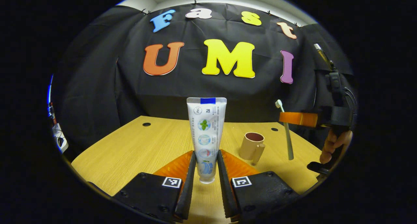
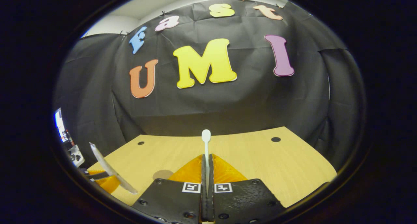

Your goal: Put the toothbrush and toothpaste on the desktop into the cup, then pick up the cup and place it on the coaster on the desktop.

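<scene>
Both items are up off the desk (image 1: 136, 146)! The left gripper (image 1: 207, 167) is clamped on the toothpaste (image 1: 206, 133), holding it upright, cap down, near its lower end. The tube looks soft, so a firm squeeze low down suits it. The right gripper (image 2: 207, 172) is pinched tight on the toothbrush (image 2: 206, 142), which is light, stiff and slim, head up. The cup (image 1: 251, 146) stands on the desk between them and looks empty, though its inside is dim. A round coaster (image 2: 163, 174) lies flat nearby.
</scene>
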The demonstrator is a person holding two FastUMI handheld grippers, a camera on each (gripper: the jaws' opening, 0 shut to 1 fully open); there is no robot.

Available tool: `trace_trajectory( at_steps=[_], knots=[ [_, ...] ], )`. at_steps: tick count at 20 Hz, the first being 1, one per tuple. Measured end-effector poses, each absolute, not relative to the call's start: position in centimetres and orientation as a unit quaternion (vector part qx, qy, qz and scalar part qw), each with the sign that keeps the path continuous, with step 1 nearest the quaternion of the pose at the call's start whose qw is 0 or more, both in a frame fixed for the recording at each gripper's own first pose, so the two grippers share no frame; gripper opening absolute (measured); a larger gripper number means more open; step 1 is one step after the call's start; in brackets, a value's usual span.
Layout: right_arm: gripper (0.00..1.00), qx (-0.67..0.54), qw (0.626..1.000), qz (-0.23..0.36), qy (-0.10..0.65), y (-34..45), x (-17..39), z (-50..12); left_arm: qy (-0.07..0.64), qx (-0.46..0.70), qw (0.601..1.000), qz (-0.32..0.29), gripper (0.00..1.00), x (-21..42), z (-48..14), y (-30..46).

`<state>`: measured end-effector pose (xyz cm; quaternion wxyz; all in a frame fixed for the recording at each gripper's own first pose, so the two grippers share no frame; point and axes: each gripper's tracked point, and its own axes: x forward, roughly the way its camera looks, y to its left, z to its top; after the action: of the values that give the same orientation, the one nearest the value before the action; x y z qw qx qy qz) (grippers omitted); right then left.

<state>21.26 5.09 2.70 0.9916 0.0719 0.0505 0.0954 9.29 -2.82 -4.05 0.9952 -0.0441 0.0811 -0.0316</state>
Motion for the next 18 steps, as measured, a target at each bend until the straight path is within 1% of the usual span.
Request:
trace_trajectory(
  at_steps=[2,7,10,13,14,15,18],
  knots=[
    [0.01,0.075,0.991,0.097,0.056,5.4,24.0,3.2,0.070,-0.050,0.995,-0.041,0.42,9.9,-3.1,-3.4],
    [0.01,0.079,0.990,0.110,0.028,7.4,29.6,5.9,0.049,-0.054,0.996,-0.049,0.42,11.3,-2.2,-3.6],
    [0.01,0.063,0.992,0.108,0.024,8.0,32.0,5.2,0.052,-0.061,0.996,-0.049,0.42,12.2,-2.9,-3.4],
    [0.03,0.051,0.993,0.107,0.029,8.3,33.2,4.1,0.069,-0.063,0.994,-0.048,0.42,12.8,-4.2,-3.3],
    [0.01,0.052,0.992,0.109,0.031,8.3,33.5,3.9,0.075,-0.064,0.994,-0.049,0.42,12.9,-4.8,-3.4],
    [0.02,0.052,0.992,0.107,0.030,8.2,33.6,3.9,0.080,-0.065,0.993,-0.049,0.42,12.9,-5.2,-3.3],
    [0.04,0.042,0.995,0.090,0.025,7.4,33.7,4.0,0.088,-0.062,0.993,-0.048,0.42,12.9,-5.6,-3.3]
  ],
)
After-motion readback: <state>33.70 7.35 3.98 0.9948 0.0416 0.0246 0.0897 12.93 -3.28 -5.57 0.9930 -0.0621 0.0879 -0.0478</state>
